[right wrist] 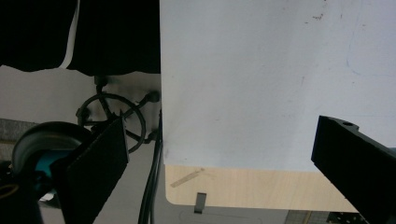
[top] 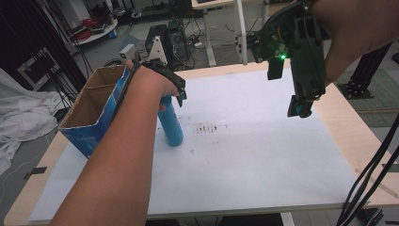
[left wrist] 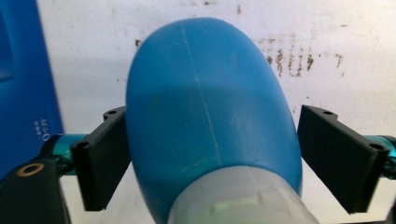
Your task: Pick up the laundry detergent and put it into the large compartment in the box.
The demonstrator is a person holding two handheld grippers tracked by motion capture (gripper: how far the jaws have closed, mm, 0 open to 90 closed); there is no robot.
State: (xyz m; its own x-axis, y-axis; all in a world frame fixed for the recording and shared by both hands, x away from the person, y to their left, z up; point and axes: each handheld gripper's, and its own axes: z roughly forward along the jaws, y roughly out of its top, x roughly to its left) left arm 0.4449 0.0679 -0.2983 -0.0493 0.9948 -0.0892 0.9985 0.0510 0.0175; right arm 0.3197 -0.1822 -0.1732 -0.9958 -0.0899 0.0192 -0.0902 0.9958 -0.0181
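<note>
By box (top: 94, 113): L hand-held gripper (left wrist: 212, 154) jaws straddle blue bottle (left wrist: 210, 107), R hand-held gripper (right wrist: 219, 168) open; print unreadable.

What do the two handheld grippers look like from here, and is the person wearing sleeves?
Both grippers are black. The left gripper has flat rectangular jaws on teal mounts and a grey three-cornered plate on top. The right gripper shows a green light and trails black cables. Forearms are bare, no sleeves.
</note>
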